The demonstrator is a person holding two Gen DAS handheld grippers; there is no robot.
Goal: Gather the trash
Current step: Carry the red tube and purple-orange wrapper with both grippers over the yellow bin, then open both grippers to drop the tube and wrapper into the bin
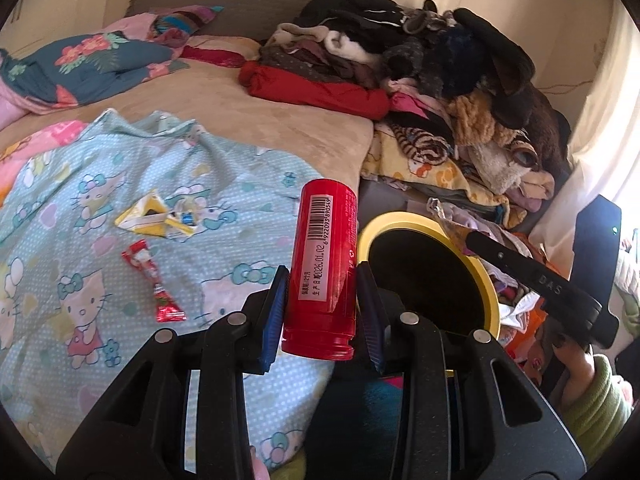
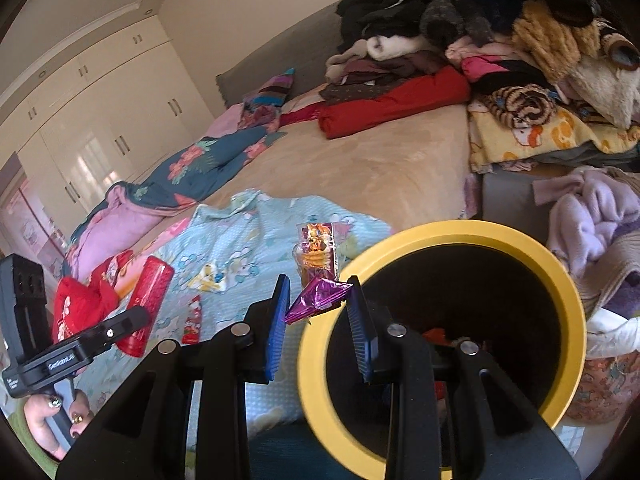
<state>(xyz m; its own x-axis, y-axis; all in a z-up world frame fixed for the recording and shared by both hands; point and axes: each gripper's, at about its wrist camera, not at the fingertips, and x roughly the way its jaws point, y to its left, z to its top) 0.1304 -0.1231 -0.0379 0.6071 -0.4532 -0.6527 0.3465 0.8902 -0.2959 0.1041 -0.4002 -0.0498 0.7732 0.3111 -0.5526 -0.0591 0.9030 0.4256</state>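
Note:
My left gripper is shut on a red canister with a barcode label, held upright over the bed's edge just left of the yellow-rimmed bin. In the right wrist view the same canister shows at far left. My right gripper is shut on a crumpled purple wrapper at the bin's near-left rim. A clear snack packet sticks up just behind the wrapper; whether it is joined to it I cannot tell. A yellow wrapper and a red candy wrapper lie on the light-blue cartoon blanket.
A tall heap of clothes and plush toys covers the bed's far right. A folded red garment and a floral quilt lie further back. More laundry sits right of the bin. Wardrobes line the left wall.

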